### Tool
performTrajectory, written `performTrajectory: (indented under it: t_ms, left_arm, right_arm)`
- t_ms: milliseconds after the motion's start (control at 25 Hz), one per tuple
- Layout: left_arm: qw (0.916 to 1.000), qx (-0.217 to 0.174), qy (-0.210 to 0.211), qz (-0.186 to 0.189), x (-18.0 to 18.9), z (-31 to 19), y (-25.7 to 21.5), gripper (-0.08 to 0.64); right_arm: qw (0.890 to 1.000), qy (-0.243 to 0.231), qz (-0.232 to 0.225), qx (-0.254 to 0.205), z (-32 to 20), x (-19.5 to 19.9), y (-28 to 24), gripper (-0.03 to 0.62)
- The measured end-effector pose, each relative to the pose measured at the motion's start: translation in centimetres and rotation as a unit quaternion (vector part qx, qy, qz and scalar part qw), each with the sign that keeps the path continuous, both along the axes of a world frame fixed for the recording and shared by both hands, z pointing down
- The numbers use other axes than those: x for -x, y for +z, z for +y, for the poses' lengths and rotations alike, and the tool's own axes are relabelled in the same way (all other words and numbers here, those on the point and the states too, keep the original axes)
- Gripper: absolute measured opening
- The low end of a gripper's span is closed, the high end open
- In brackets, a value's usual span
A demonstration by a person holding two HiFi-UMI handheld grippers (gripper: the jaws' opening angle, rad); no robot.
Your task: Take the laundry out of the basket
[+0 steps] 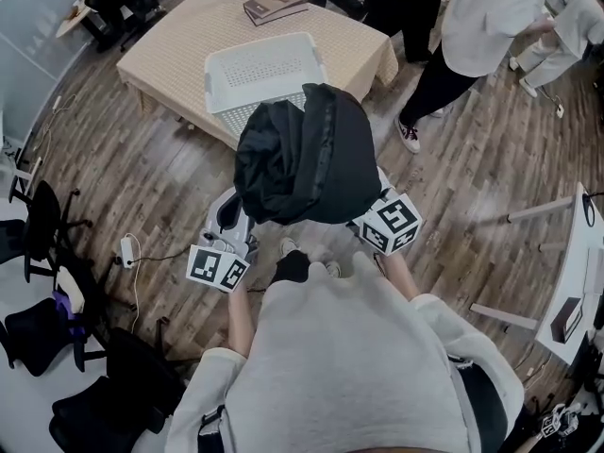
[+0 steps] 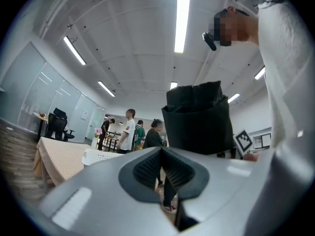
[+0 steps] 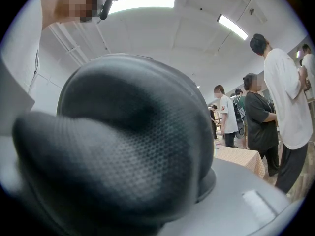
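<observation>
**Item: black garment** (image 1: 307, 154). One bundled piece of laundry, clear of the basket and held in the air in front of the person. In the head view it sits at 12 o'clock from both grippers and covers their tips.

**Left gripper** (image 1: 231, 217). In the left gripper view the left gripper (image 2: 161, 168) has its two ribbed pads (image 2: 147, 168) pressed together with nothing between them. The garment (image 2: 197, 117) stands as an upright dark column at 1 o'clock from these jaws, beyond them and not touching.

**Right gripper** (image 1: 373, 217). Its marker cube (image 1: 390, 222) shows at 4 o'clock under the bundle. In the right gripper view only part of the grey body of the right gripper (image 3: 241, 191) shows. Fine black mesh cloth (image 3: 133, 141) buries both jaws and fills the view from 6 to 12 o'clock. The jaws are closed into the garment, which this gripper alone carries.

**White basket** (image 1: 264, 50). It stands on the beige-covered table (image 1: 179, 55) at 12 o'clock from the garment and looks empty. In the left gripper view the basket (image 2: 101, 155) is at 9 o'clock.

**Book** (image 1: 274, 6). It lies on the table at 12 o'clock from the basket.

**Bystanders** (image 1: 472, 26). They stand at 1 o'clock on the wooden floor (image 1: 472, 177).
</observation>
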State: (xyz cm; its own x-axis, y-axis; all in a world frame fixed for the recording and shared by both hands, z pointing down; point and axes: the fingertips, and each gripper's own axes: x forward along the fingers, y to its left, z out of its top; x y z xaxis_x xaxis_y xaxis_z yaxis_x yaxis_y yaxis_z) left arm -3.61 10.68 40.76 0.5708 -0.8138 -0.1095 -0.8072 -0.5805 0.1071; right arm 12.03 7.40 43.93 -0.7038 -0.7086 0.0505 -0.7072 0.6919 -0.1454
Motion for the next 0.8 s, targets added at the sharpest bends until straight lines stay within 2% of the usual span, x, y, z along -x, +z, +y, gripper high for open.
performTrajectory:
  t_ms: [800]
  left_arm:
    - [0.9997,-0.023,0.010,-0.007,-2.8,2.0,-1.4,0.009]
  right_arm:
    - [1.000,0.000,-0.003,-0.024,1.4,-2.0,-1.3,0.183]
